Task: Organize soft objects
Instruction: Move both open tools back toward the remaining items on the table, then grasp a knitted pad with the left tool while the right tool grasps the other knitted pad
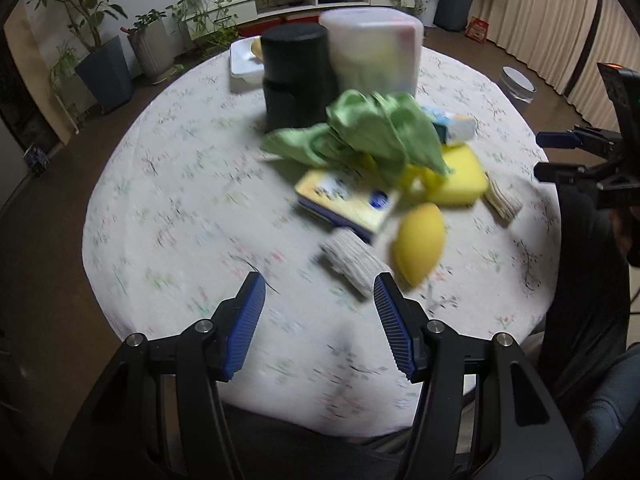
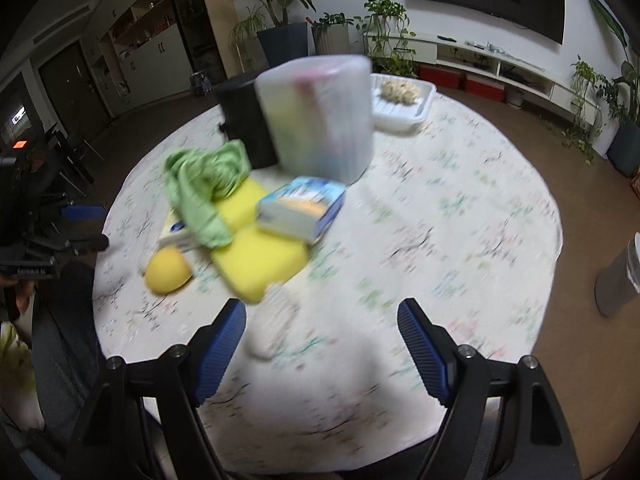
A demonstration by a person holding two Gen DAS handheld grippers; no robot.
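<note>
Hovering over the round floral-clothed table [image 1: 168,200], left gripper [image 1: 320,292] spread wide and empty, right gripper [image 2: 322,320] likewise agape, crumpled green cloth [image 1: 372,128] draped across the yellow sponge [image 1: 460,180], beige knitted roll [image 1: 352,264] just beyond left fingertips.

We see an evenly, softly lit room with no harsh glare. Both views suffer motion blur: the green cloth [image 1: 360,132], the yellow sponge [image 2: 256,256] and the tablecloth [image 1: 180,200] print smear, while the blue finger pads [image 1: 246,328] stay crisp. Fisheye bending curves the table rim, and the corners darken into black vignette. Shadows on the cloth are faint.
</note>
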